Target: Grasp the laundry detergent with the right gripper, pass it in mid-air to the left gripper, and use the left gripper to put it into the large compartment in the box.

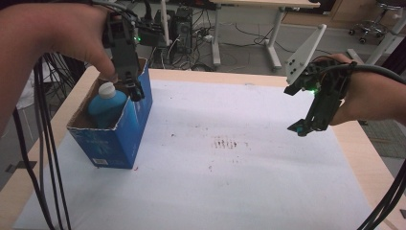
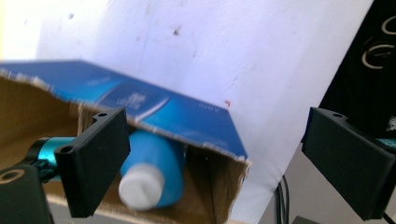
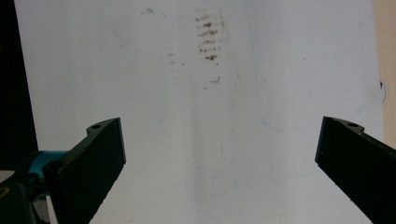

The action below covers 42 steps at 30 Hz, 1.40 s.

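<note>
Lift left gripper [image 1: 135,91], fingers [image 2: 95,163] wide and empty, straight up from blue white-capped bottle [image 1: 106,103] lying inside torn blue cardboard box [image 1: 117,136] at frame's left, avoiding its rim, right gripper [image 1: 300,128] wide, empty, over white-covered table [image 1: 230,182].

A pale wooden table [image 1: 364,153] carries a stained white sheet [image 1: 230,167]. Behind it stand white desk legs [image 1: 274,45], tangled cables [image 1: 191,48] and an office chair [image 1: 373,24] on grey floor [image 1: 249,36].
</note>
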Each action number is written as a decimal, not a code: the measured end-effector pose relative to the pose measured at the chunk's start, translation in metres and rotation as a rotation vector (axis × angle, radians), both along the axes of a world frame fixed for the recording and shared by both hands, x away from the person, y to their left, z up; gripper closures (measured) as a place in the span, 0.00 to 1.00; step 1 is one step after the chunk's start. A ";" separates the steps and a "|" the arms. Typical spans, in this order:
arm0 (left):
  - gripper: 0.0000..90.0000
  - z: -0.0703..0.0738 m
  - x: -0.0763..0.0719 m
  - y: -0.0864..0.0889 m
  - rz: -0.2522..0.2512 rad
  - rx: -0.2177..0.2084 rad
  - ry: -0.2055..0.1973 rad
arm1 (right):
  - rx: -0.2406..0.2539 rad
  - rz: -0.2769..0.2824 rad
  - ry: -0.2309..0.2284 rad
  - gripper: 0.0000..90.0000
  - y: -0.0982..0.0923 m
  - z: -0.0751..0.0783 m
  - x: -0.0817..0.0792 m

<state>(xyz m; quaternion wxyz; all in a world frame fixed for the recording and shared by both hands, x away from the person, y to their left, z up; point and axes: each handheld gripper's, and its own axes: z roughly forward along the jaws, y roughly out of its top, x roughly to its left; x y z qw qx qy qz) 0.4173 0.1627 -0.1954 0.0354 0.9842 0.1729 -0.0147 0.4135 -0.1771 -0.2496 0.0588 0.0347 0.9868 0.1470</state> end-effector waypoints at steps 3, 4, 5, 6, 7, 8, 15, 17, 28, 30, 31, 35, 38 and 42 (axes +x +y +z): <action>0.07 -0.004 0.002 -0.011 -0.025 -0.001 0.002 | -0.039 0.006 0.011 0.01 -0.003 -0.002 0.003; 0.07 -0.005 0.004 -0.014 -0.036 0.002 0.002 | -0.062 0.005 0.016 0.01 -0.005 -0.004 0.005; 0.07 -0.006 0.005 -0.017 -0.042 0.003 0.001 | -0.062 0.005 0.016 0.01 -0.005 -0.004 0.005; 0.07 -0.007 0.007 -0.020 -0.050 0.001 0.001 | -0.074 0.005 0.018 0.01 -0.005 -0.006 0.006; 0.06 -0.008 0.008 -0.023 -0.053 0.000 0.005 | -0.085 0.007 0.023 0.01 -0.006 -0.007 0.006; 0.03 -0.009 0.009 -0.025 -0.057 0.004 -0.004 | -0.095 0.005 0.028 0.01 -0.006 -0.010 0.006; 0.02 -0.007 0.007 -0.036 -0.093 -0.003 0.013 | -0.160 0.031 0.039 0.01 -0.007 -0.031 0.009; 0.02 -0.005 0.005 -0.037 -0.107 -0.009 0.020 | -0.167 0.033 0.045 0.01 -0.007 -0.035 0.010; 0.02 -0.003 0.003 -0.050 -0.149 -0.002 0.018 | -0.175 0.041 0.067 0.01 -0.005 -0.051 0.018; 0.02 -0.005 0.004 -0.053 -0.153 0.000 0.021 | -0.179 0.043 0.070 0.01 -0.005 -0.052 0.019; 0.02 -0.006 0.004 -0.053 -0.151 -0.002 0.016 | -0.183 0.043 0.071 0.01 -0.005 -0.052 0.019; 0.02 -0.006 0.006 -0.054 -0.149 0.001 0.016 | -0.190 0.043 0.073 0.01 -0.006 -0.054 0.020; 0.02 -0.006 0.006 -0.055 -0.150 0.003 0.019 | -0.194 0.044 0.070 0.01 -0.006 -0.056 0.021; 0.02 -0.007 0.006 -0.056 -0.153 0.002 0.016 | -0.189 0.041 0.069 0.01 -0.006 -0.056 0.022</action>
